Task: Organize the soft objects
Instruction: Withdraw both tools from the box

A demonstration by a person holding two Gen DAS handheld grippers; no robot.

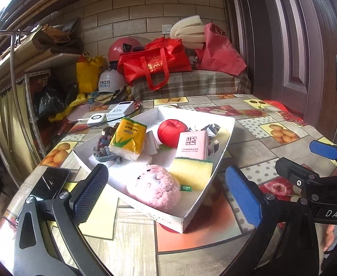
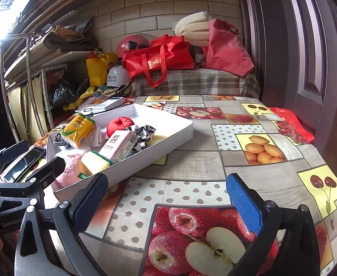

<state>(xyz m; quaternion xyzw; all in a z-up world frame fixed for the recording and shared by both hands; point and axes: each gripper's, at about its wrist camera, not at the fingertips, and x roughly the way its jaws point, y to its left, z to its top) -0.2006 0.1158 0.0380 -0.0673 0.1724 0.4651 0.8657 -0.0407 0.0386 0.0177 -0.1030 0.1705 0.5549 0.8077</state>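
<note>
A white tray point(image 1: 223, 138) on the fruit-print table holds a pink plush toy point(image 1: 153, 185), a yellow sponge point(image 1: 190, 172), a pink tissue pack point(image 1: 192, 145), a red plush apple point(image 1: 170, 130), a yellow tissue pack point(image 1: 128, 139), knitted hair ties point(image 1: 104, 146) and a patterned cloth point(image 1: 208, 130). My left gripper point(image 1: 166, 197) is open and empty, its fingers on either side of the tray's near corner. My right gripper point(image 2: 168, 204) is open and empty over the bare tablecloth, right of the tray point(image 2: 168, 135). It also shows at the right of the left wrist view point(image 1: 283, 161).
A black phone point(image 1: 50, 182) lies left of the tray. White power banks point(image 1: 119, 112) sit behind it. Beyond the table a plaid-covered bench holds red bags point(image 1: 154, 62); helmets, a yellow bag and shelves stand at left. A door point(image 1: 306, 46) is at right.
</note>
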